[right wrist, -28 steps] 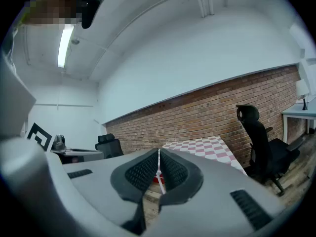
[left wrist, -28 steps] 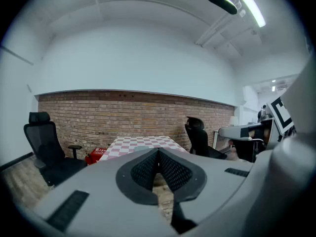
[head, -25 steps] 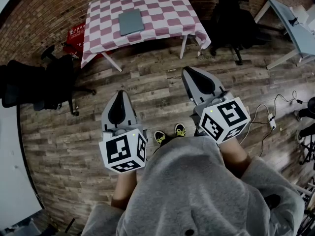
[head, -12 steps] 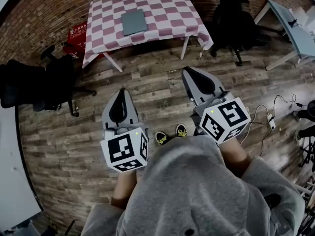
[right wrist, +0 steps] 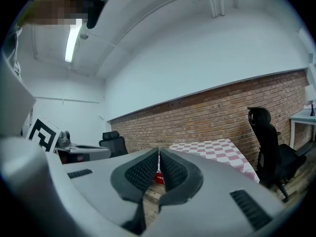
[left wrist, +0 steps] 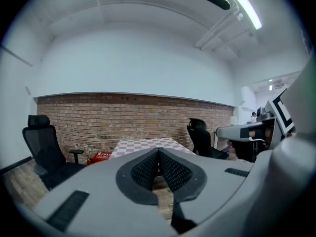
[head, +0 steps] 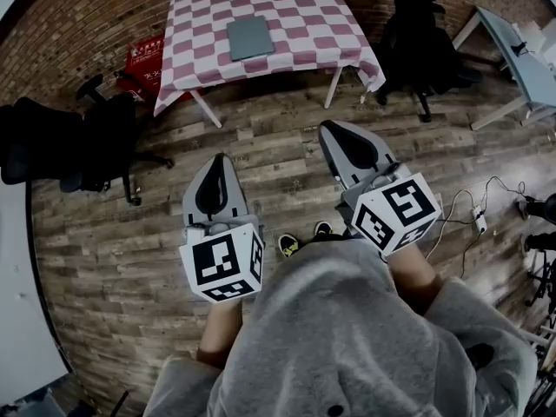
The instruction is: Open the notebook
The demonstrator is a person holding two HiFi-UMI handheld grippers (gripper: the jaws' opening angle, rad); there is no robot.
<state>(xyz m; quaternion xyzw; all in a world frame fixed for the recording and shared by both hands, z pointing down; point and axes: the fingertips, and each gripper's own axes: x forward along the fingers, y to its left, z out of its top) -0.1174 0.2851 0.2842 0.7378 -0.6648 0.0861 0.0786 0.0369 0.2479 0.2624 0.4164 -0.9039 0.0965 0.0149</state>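
Grey notebook shut on a far table, both grippers closed and empty

Grey fleece fills the near edge of the head view: the person's hooded top [head: 330, 337], with forearms reaching forward. Each hand carries a smooth grey plastic gripper topped by a white cube printed with black square markers. The left gripper [head: 216, 158] and the right gripper [head: 328, 129] both point away from the person, roughly level, over a floor [head: 130, 259] of worn wooden planks. In each gripper view the two ribbed black pads [left wrist: 170, 169] are pressed together with nothing between them.

Far ahead, well apart from both grippers, stands a table [head: 304, 33] on white legs, draped in a soft pink-and-white checked cloth. The notebook [head: 250, 37] lies flat and closed near the middle of it, a thin grey rectangle with a matte cover. It sits straight ahead, between the lines of the two grippers and a little to the left. Its longer side appears to run near to far, slightly skewed, though the wide lens makes this uncertain. Neither gripper is clearly nearer, so both have the whole stretch of floor to cross first.

A red box [head: 143, 57] sits left of the table, before a brick wall [left wrist: 123, 117].
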